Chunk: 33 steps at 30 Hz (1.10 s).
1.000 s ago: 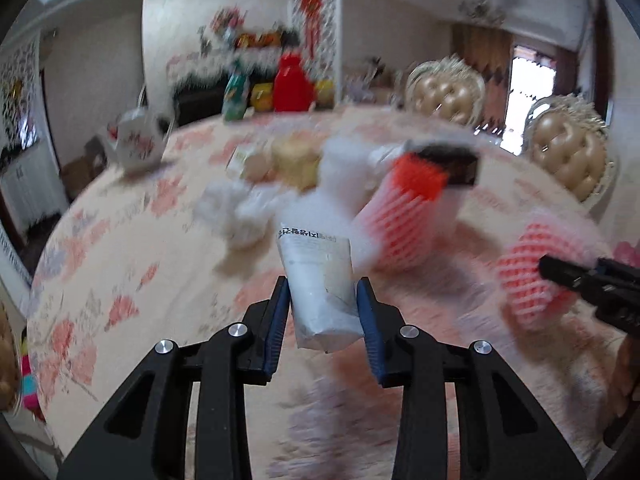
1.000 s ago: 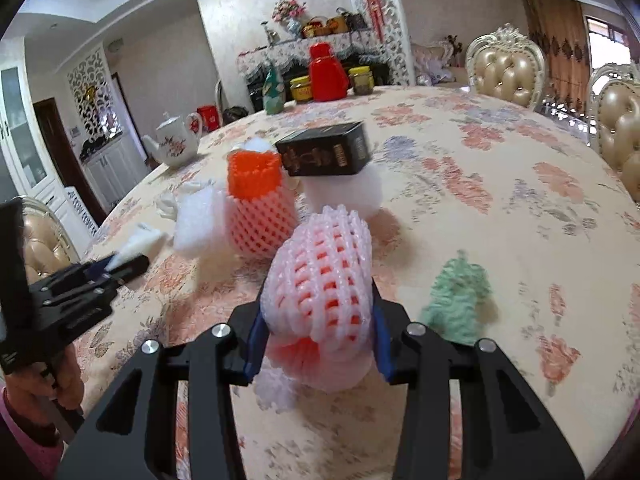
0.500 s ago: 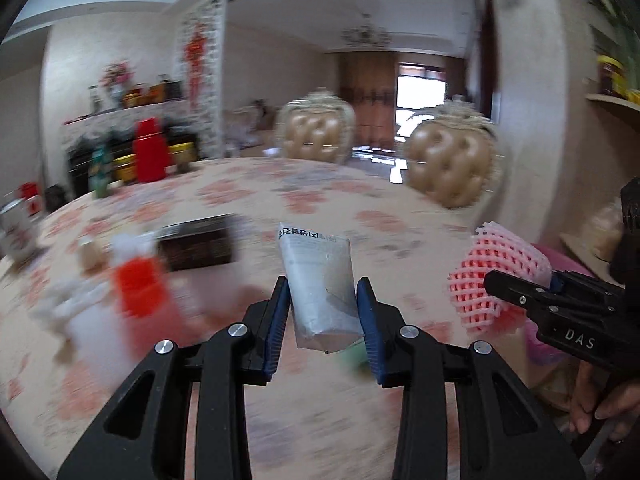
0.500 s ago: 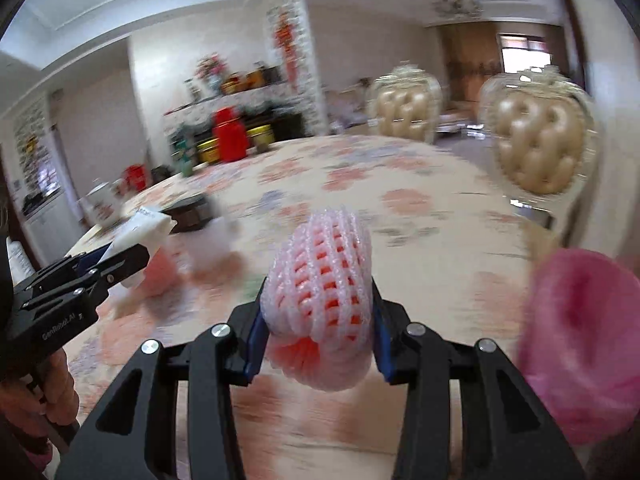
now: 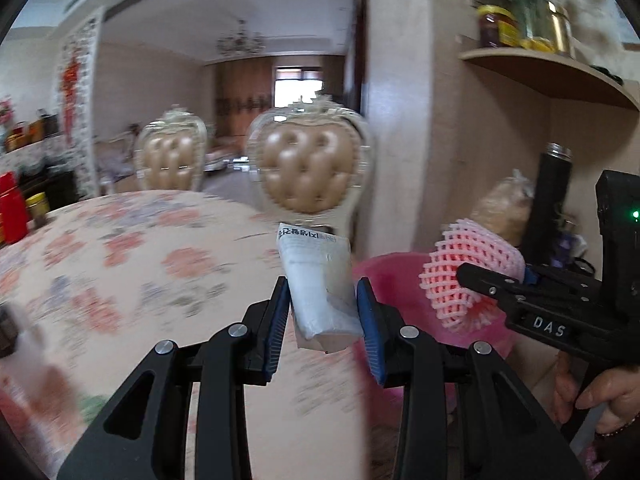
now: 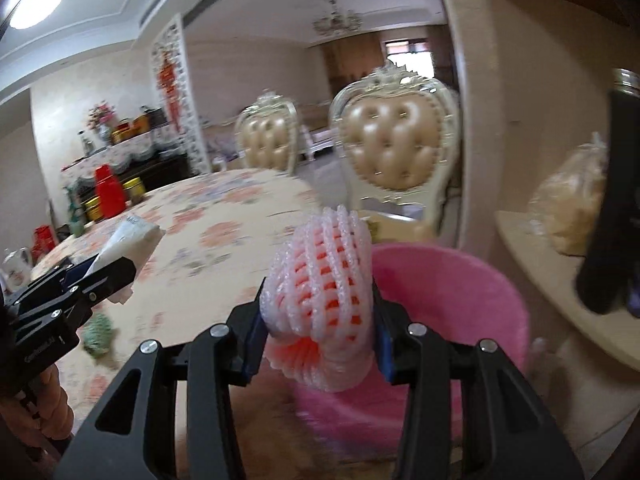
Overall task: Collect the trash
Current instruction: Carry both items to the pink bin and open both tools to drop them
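Left tool (image 5: 322, 312) pinches white packet (image 5: 318, 280); right tool (image 6: 320, 320) grips foam net (image 6: 320, 300)

The pink bin (image 6: 460, 280) stands open-mouthed just past the counter (image 6: 224, 216) edge; a chair (image 6: 394, 152) behind it; the shelf (image 6: 560, 280) crowds its right side.

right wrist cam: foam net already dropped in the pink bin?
No, the foam net sits clamped between the right gripper jaws, in front of the pink bin.
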Each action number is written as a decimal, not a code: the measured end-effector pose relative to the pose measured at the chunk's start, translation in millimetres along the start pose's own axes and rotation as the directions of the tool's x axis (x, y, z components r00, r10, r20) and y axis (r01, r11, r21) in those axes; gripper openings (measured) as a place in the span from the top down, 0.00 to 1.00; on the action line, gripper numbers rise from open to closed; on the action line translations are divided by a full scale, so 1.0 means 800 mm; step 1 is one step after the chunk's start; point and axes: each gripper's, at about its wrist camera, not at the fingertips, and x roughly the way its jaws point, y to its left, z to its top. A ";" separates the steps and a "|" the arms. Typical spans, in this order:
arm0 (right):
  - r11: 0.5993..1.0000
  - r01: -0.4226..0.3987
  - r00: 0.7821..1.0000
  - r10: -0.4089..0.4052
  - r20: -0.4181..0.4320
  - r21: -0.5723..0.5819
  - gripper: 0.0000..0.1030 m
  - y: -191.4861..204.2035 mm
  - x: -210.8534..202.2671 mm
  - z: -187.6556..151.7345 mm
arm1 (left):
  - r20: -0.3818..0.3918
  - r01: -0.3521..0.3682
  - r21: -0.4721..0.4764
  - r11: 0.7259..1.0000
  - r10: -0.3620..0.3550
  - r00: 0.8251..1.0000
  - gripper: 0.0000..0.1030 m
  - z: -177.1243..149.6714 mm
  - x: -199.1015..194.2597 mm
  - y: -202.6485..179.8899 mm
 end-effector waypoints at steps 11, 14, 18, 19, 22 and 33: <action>0.995 0.069 0.997 -0.068 -0.021 0.072 0.41 -0.095 0.009 -0.012 | -0.076 0.207 -0.019 0.978 -0.208 0.975 0.66 0.013 0.112 -0.078; 0.993 0.063 0.998 -0.060 -0.037 0.104 0.36 -0.110 0.018 -0.014 | -0.119 0.218 -0.024 0.976 -0.219 0.968 0.66 0.005 0.140 -0.085; 0.990 0.051 0.999 -0.049 -0.016 0.131 0.24 -0.126 0.009 -0.015 | -0.169 0.211 -0.037 0.977 -0.214 0.962 0.64 -0.004 0.158 -0.079; 0.990 0.045 0.999 -0.044 -0.012 0.135 0.24 -0.127 0.008 -0.015 | -0.170 0.216 -0.041 0.976 -0.220 0.961 0.62 -0.004 0.159 -0.077; 0.988 0.037 0.999 -0.037 -0.006 0.148 0.24 -0.131 0.004 -0.016 | -0.166 0.225 -0.056 0.973 -0.231 0.959 0.30 -0.005 0.156 -0.070; 0.990 0.030 0.999 -0.035 0.031 0.137 0.23 -0.097 -0.028 -0.004 | -0.072 0.022 -0.068 0.997 -0.027 0.997 0.09 -0.002 0.056 -0.006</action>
